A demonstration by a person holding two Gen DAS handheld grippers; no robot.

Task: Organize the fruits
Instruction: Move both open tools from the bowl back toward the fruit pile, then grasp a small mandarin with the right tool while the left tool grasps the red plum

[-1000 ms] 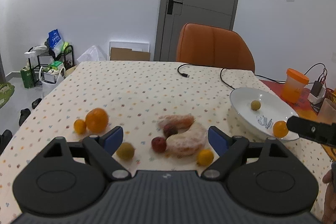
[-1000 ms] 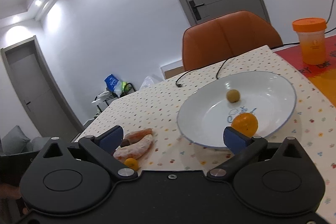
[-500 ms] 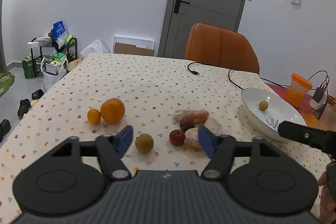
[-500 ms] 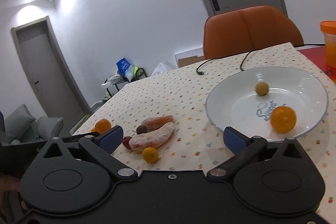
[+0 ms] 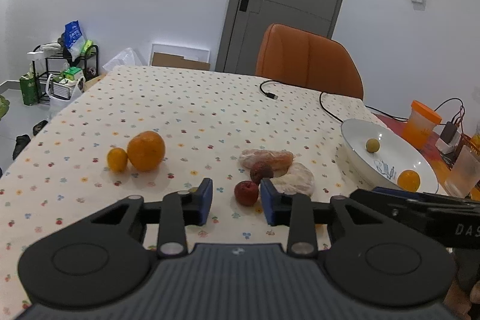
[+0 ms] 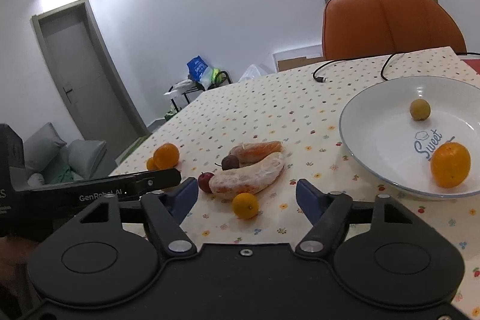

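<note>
Left wrist view: the left gripper [image 5: 236, 201] is seen narrowed but parted, empty, with a small red fruit [image 5: 246, 192] just ahead, nearer its right pad. Two wrapped fruits [image 5: 295, 179] lie touching close behind. The right gripper [image 6: 246, 195] is held spread wide, a small orange [image 6: 245, 205] between its pads. The white plate [image 6: 354, 146] holds two fruits. Round fruit could be nudged away by an off-centre closure, or the wrapping snagged.

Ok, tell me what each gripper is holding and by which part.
Nothing is held. The left gripper and right gripper are both open with no fruit between the fingers.
</note>
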